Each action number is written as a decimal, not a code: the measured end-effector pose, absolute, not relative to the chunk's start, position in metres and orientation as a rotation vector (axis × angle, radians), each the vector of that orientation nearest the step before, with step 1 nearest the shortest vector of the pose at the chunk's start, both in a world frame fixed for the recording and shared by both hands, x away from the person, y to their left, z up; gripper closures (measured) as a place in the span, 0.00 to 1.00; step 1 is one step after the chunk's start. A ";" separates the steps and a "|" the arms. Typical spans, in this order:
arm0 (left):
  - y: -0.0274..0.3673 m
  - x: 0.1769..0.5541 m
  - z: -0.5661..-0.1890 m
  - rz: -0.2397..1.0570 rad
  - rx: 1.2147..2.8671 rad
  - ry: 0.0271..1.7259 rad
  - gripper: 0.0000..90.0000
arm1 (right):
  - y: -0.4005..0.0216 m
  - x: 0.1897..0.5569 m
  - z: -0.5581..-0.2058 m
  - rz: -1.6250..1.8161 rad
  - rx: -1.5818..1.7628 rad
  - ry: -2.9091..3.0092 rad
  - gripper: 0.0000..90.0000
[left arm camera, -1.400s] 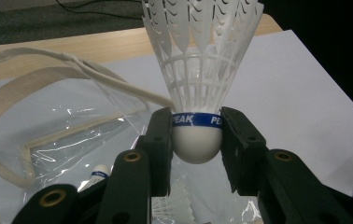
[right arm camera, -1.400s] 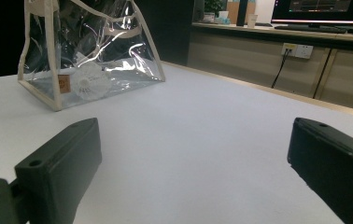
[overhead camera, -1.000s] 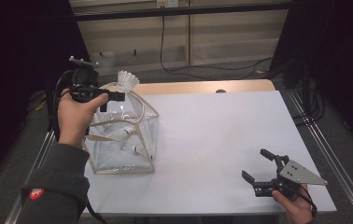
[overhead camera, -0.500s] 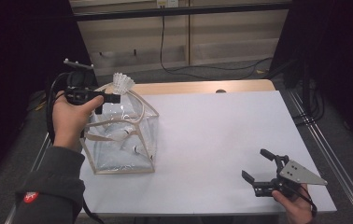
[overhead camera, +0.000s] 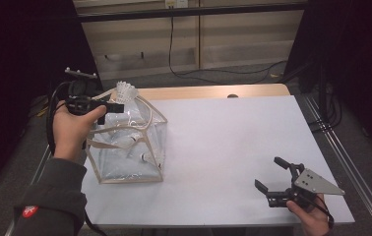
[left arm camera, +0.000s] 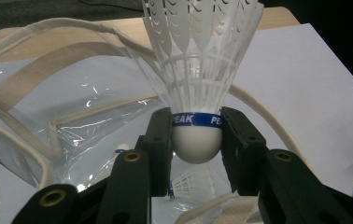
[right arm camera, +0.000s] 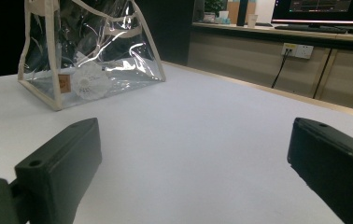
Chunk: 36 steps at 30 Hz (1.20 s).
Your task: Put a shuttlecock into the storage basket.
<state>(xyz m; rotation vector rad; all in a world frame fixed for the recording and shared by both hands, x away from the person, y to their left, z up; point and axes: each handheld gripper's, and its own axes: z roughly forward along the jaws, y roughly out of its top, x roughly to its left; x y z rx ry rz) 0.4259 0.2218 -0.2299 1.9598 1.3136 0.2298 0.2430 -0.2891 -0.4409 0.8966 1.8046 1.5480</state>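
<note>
High view: we see the left gripper, held in the person's left hand, at the left edge of the white counter, above the open top of a clear bag trimmed with cream webbing. Its fingers clamp a white shuttlecock by the rounded cork base, one pad on each side, just at the blue band printed around the cork; the feather skirt points away from the gripper. We find the shuttlecock poised over the bag's mouth, between the cream handles, not touching the plastic.

Inside the bag we note further shuttlecocks lying on its floor; one rests against the near wall in the right gripper view.

The right gripper sits low at the near right corner of the counter, well apart from the bag. We see its fingers spread wide with nothing between them, aimed across the counter toward the bag.
</note>
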 end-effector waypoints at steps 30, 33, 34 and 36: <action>0.233 0.424 -0.240 0.239 1.973 1.331 0.73 | -0.289 0.243 -0.441 1.544 0.893 1.809 0.03; 0.235 0.425 -0.240 0.233 1.978 1.330 0.73 | -0.289 0.243 -0.441 1.545 0.893 1.809 0.03; 0.235 0.425 -0.240 0.236 1.976 1.331 0.73 | -0.289 0.243 -0.441 1.544 0.893 1.809 0.03; 0.235 0.425 -0.241 0.234 1.977 1.334 0.73 | -0.289 0.243 -0.441 1.545 0.893 1.810 0.03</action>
